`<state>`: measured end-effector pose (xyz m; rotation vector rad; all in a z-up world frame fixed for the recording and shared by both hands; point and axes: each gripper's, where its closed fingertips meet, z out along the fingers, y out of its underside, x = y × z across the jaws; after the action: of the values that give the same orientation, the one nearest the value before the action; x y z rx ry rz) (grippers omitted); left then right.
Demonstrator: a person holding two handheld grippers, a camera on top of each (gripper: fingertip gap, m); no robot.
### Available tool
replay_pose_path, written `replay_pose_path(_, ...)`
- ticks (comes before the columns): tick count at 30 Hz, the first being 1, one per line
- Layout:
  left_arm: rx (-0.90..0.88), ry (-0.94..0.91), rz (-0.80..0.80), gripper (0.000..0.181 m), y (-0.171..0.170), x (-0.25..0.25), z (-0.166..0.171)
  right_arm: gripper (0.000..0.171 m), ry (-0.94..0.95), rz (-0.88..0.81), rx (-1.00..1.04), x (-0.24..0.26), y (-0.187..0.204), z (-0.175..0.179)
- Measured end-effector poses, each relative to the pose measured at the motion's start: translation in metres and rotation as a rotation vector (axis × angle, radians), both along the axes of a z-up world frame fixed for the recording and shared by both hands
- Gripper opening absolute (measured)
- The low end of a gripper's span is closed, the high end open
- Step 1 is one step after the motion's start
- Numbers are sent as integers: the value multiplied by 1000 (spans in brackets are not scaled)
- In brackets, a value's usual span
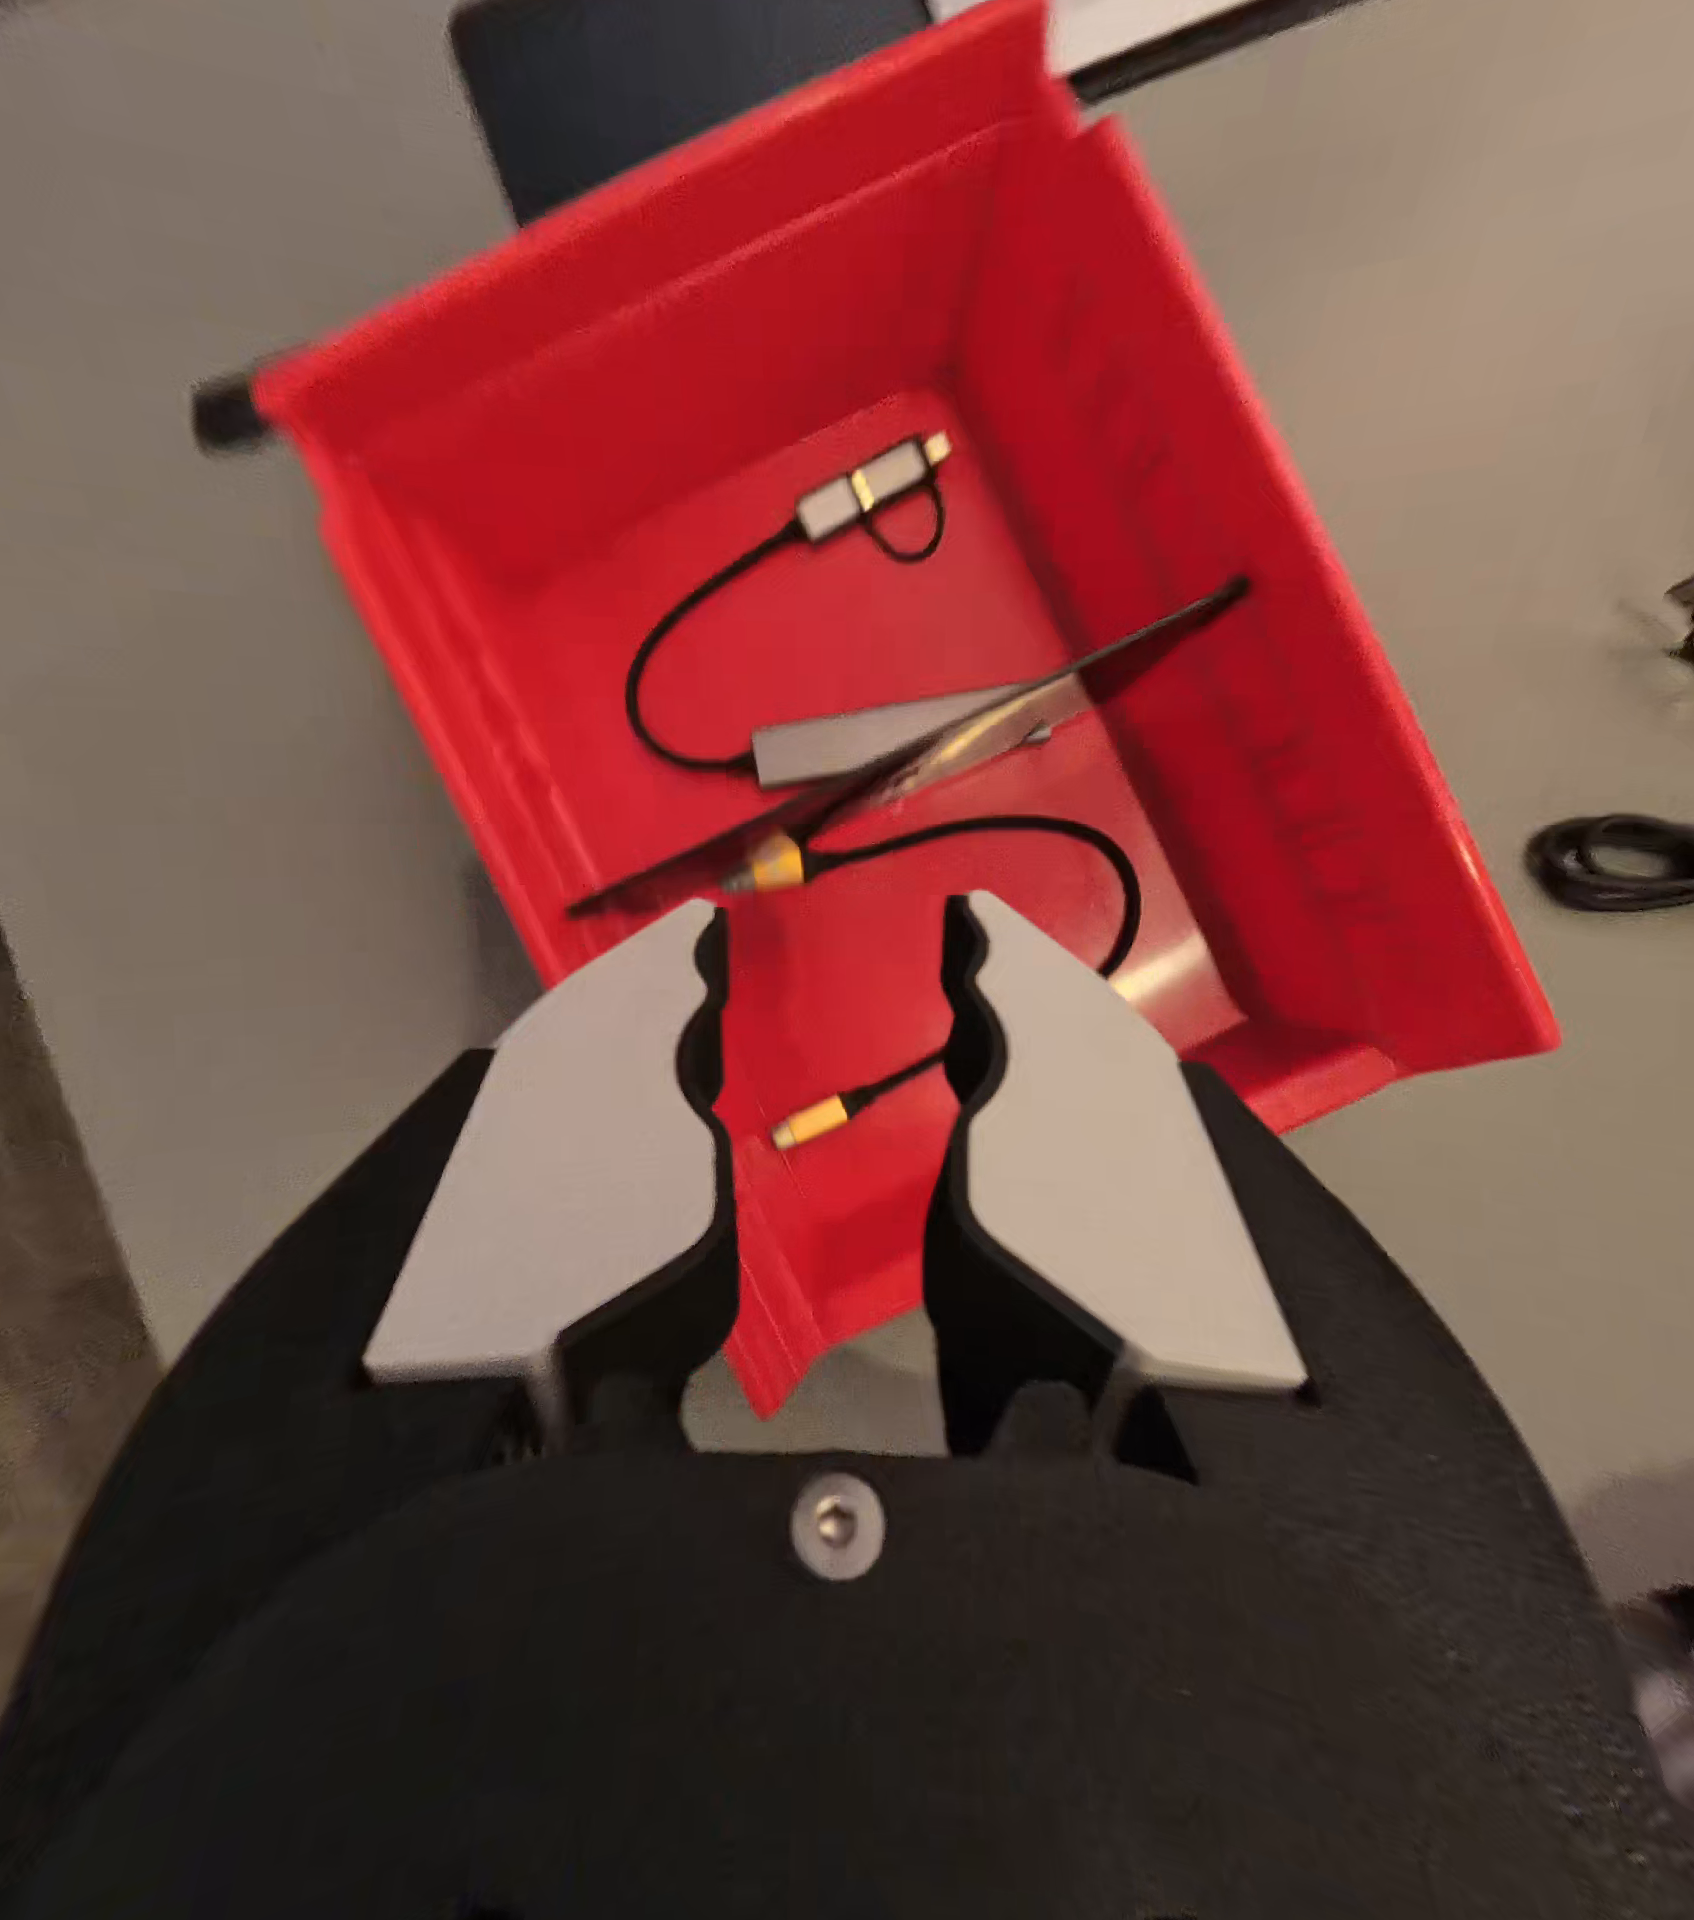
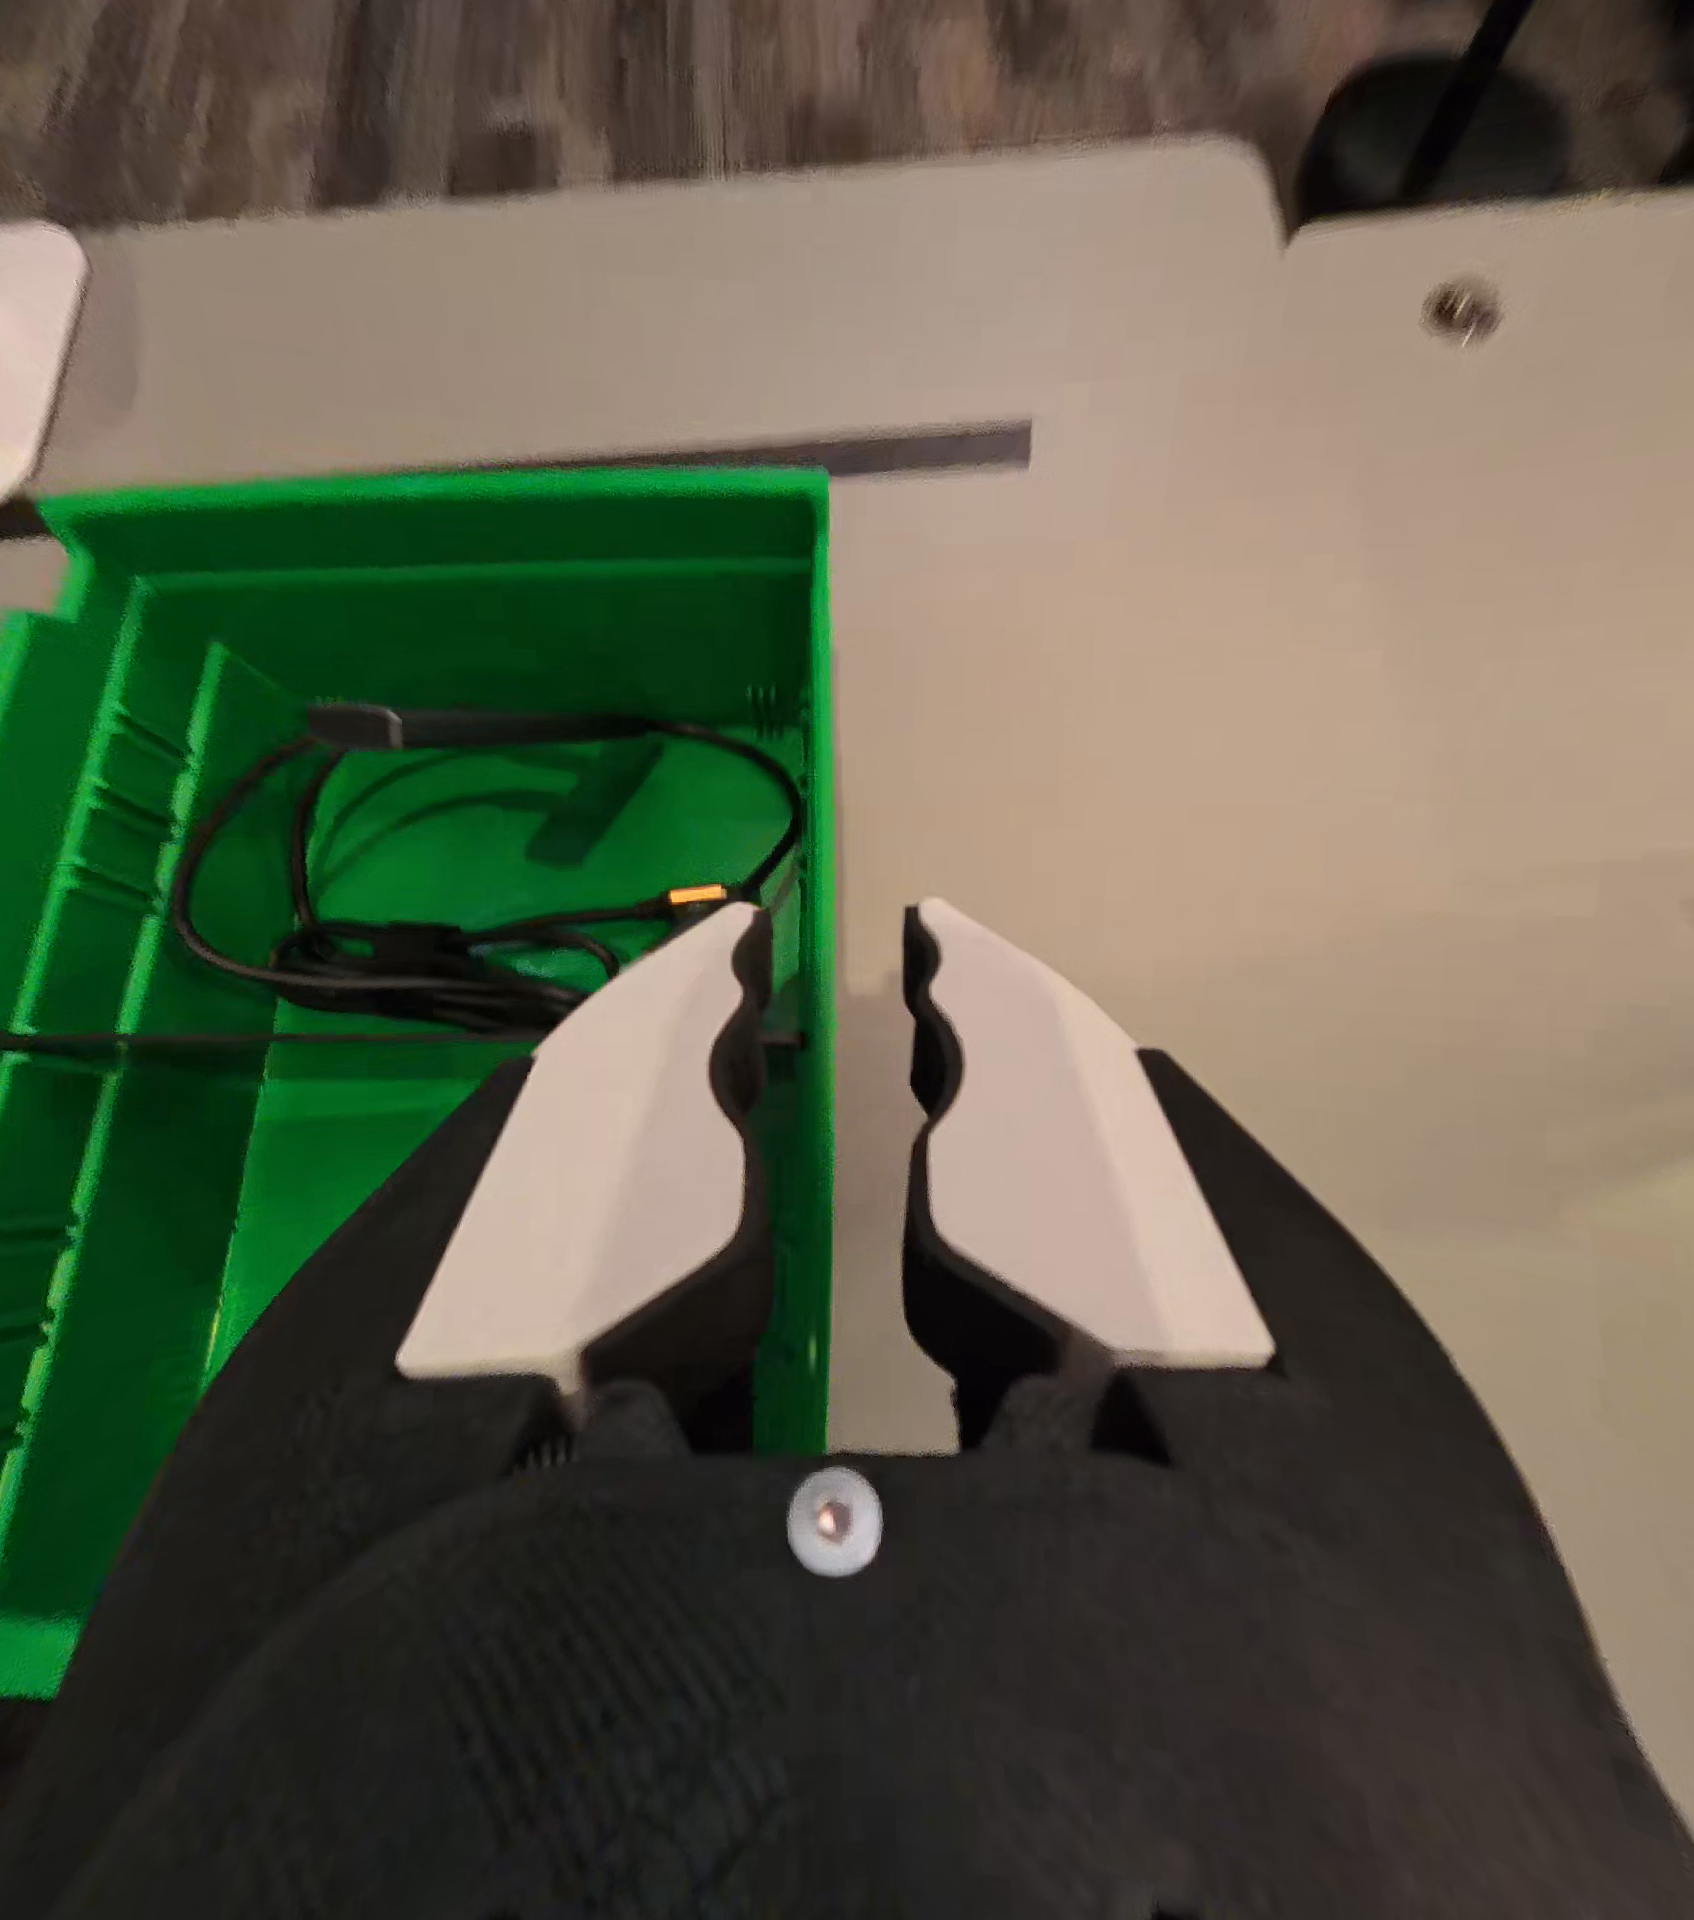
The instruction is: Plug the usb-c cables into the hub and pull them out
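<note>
Red bin (image 1: 1186, 436) on the table (image 1: 95, 312) contains grey hub (image 1: 822, 753) and orange-tipped usb-c cable (image 1: 1113, 883), mid-floor. Left gripper (image 1: 835, 914) above near rim: parted, empty. Right gripper (image 2: 830, 920) straddles green bin (image 2: 95, 987) right wall: parted, empty.

The left hand-held gripper (image 1: 832, 909) and right hand-held gripper (image 2: 832, 914) look alike: textured black bodies, pale grey wedge-shaped fingers with wavy black inner pads, and one silver screw.

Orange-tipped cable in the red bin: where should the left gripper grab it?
Probably the orange plug shell, lying flat between the open left gripper fingers. Come straight down, jaws across its short width; the cord trails off to the right, so the shell is the rigid part.
</note>
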<state>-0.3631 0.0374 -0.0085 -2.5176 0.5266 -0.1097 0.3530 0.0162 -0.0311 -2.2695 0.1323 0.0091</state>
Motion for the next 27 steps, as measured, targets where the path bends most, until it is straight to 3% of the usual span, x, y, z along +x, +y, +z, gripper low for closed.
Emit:
replay_pose_path(1,-20,-49,55,46,-5,-12,-1,24,-20,-1,45,-1,0,12)
replay_pose_path(3,-28,-67,172,71,-10,-41,-5,26,-58,-3,115,-5,-1,33)
replay_pose_path(10,-329,-101,274,70,-46,-73,-63,26,-205,-7,234,-18,-8,78)
replay_pose_path(14,-421,-168,358,55,-52,-85,-85,25,-295,-4,240,-23,-7,86)
replay_pose_path(16,-425,-278,385,40,-50,-83,-84,23,-319,9,246,-26,-4,87)
replay_pose_path(19,-405,-295,425,26,-49,-93,-83,23,-331,10,213,-27,0,82)
replay_pose_path(22,-358,-254,434,25,-50,-102,-75,23,-364,23,196,-29,4,78)
replay_pose_path(27,-77,-270,388,26,-22,-93,-25,24,-413,73,203,-38,9,80)
